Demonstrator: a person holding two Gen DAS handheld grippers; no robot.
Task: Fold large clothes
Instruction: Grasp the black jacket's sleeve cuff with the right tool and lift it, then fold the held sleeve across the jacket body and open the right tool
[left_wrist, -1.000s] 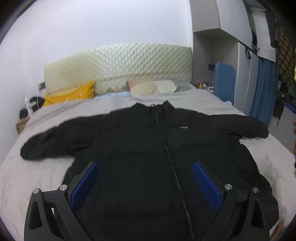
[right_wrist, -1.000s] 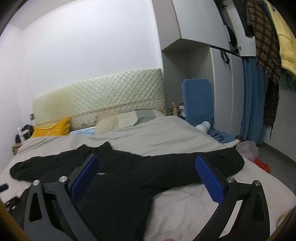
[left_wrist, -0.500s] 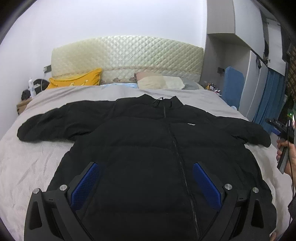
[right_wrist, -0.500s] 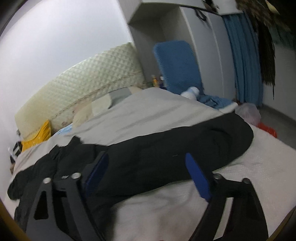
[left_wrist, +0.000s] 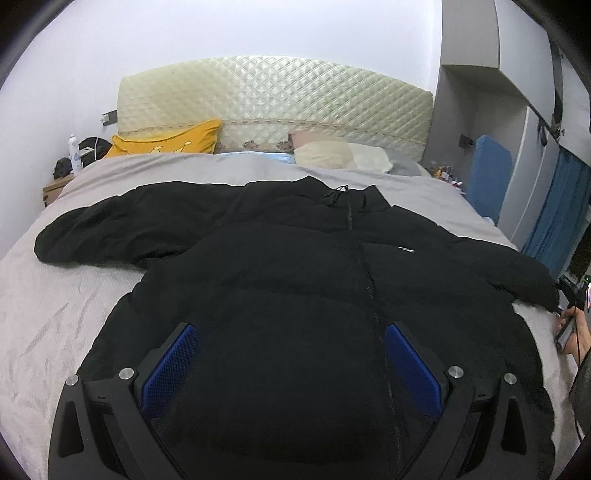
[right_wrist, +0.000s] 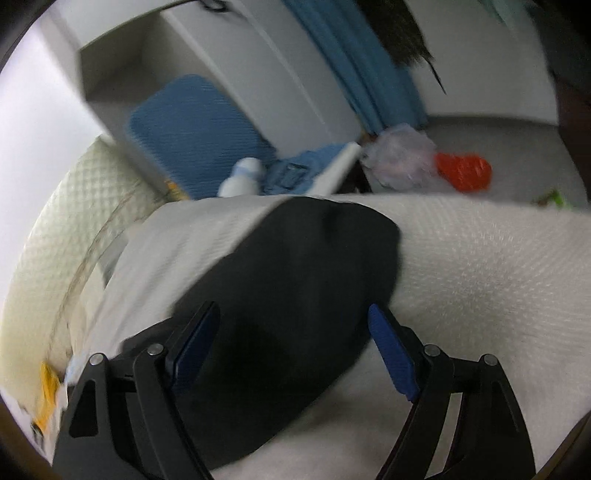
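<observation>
- Black puffer jacket (left_wrist: 295, 280) lies face up and zipped on the grey bed (left_wrist: 44, 314), collar toward the quilted headboard (left_wrist: 273, 96), both sleeves spread out.
- Left gripper (left_wrist: 291, 354) hovers over the jacket's lower front, its 2 blue pads wide apart, gripping nothing.
- Right gripper (right_wrist: 295, 332) straddles the right sleeve cuff (right_wrist: 314, 251), jaws apart; blur makes contact hard to judge.
- A yellow pillow (left_wrist: 166, 142) leans against the headboard.

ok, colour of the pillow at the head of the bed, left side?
Mustard yellow pillow, with a faint pale print; clearest in the left wrist view.
</observation>
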